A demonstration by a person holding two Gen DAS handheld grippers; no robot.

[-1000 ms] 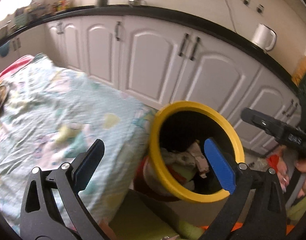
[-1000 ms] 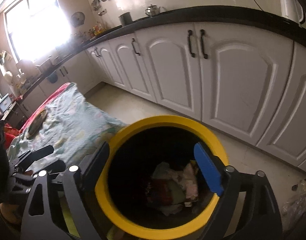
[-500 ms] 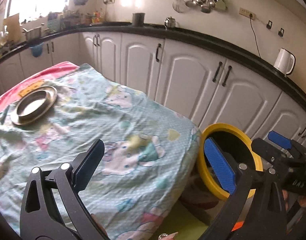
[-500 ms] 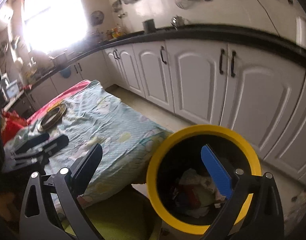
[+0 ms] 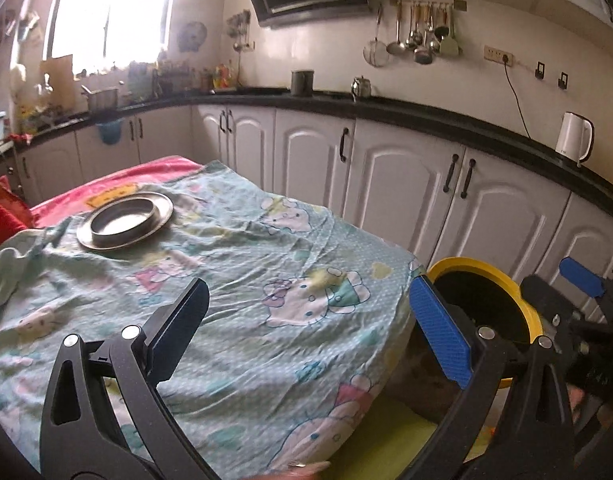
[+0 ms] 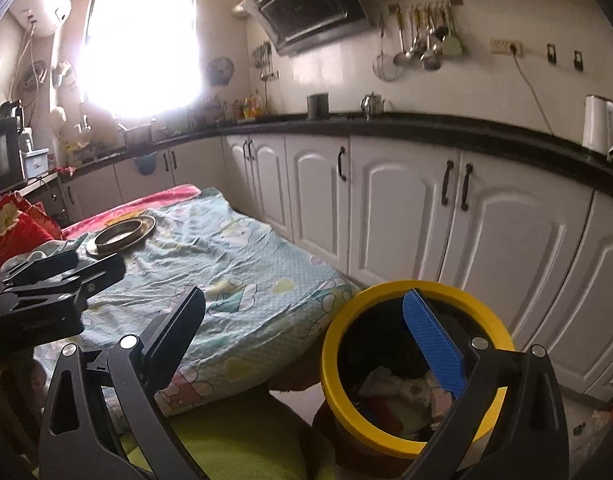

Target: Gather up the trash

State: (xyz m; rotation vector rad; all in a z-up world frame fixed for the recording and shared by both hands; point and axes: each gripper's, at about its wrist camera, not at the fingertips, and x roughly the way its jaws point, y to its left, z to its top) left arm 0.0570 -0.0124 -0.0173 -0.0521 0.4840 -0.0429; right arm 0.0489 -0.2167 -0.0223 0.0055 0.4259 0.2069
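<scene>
While raised above the cloth-covered table (image 5: 242, 280), left tongs (image 5: 306, 332) spread wide, nothing between the pads, pointing out over the cartoon-print cloth toward the cabinets (image 5: 390, 188). Blue pad (image 5: 438, 332) on the right finger, black pad (image 5: 178, 328) on the left. Tilted slightly down, aimed at the table's near-right part.

Right tongs (image 6: 302, 344) likewise spread wide and holding nothing, held off the table's right edge, angled down over the floor gap between table and cabinets. Blue pad (image 6: 434, 344) overlapping the bin opening in the right wrist view; whether above or inside the rim, cannot tell. Also seen from the left wrist view at far right (image 5: 562, 304), beside the bin. Left tongs seen from the right wrist view as a black body at left (image 6: 54, 284), over the table's near edge.

Yellow-rimmed bin (image 6: 458, 292) standing on the floor just off the table's right corner, close to the cabinets; same bin in the left view (image 5: 482, 268). Trash (image 6: 402, 392) already lying in the bottom: crumpled pale wrappers, something red and something blue mixed in, details too dim to sort.

Metal plate (image 5: 124, 222) resting flat at the table's far-left part, well apart from both tongs. White kettle (image 5: 574, 140) on the black counter (image 5: 426, 116) at right
</scene>
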